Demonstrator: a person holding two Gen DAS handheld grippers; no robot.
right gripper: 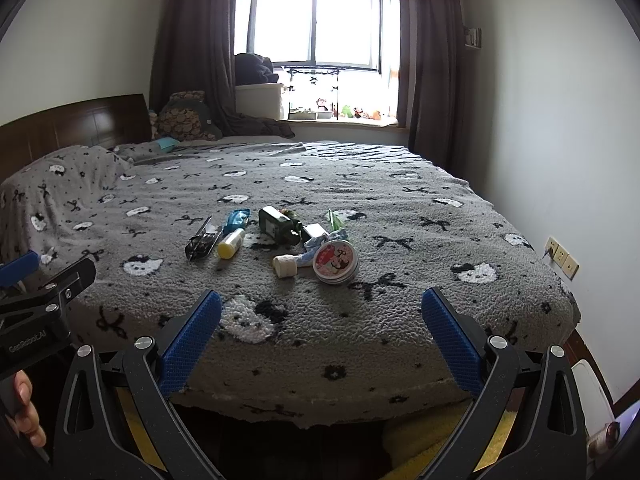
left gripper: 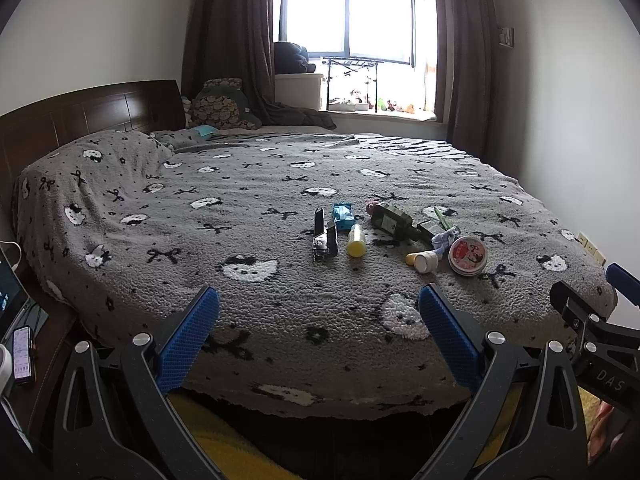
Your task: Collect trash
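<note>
Trash lies in a cluster mid-bed on the grey blanket (left gripper: 240, 280): a black foil wrapper (left gripper: 324, 236), a blue packet (left gripper: 343, 216), a small yellow bottle (left gripper: 356, 240), a dark green glass bottle (left gripper: 394, 220), a white cup (left gripper: 426, 261), a crumpled blue tissue (left gripper: 445, 240) and a round pink tin (left gripper: 468, 256). The same items show in the right wrist view: wrapper (right gripper: 202, 240), yellow bottle (right gripper: 231, 243), green bottle (right gripper: 278, 224), cup (right gripper: 285, 266), tin (right gripper: 335, 260). My left gripper (left gripper: 319, 320) and right gripper (right gripper: 322, 322) are open and empty at the bed's near edge.
A wooden headboard (left gripper: 88, 112) stands at left, and a window (left gripper: 348, 16) with curtains at the back. A phone (left gripper: 22, 354) lies on a nightstand at far left. Wall sockets (right gripper: 562, 260) sit on the right wall. A yellow rug (right gripper: 436, 436) lies below the bed edge.
</note>
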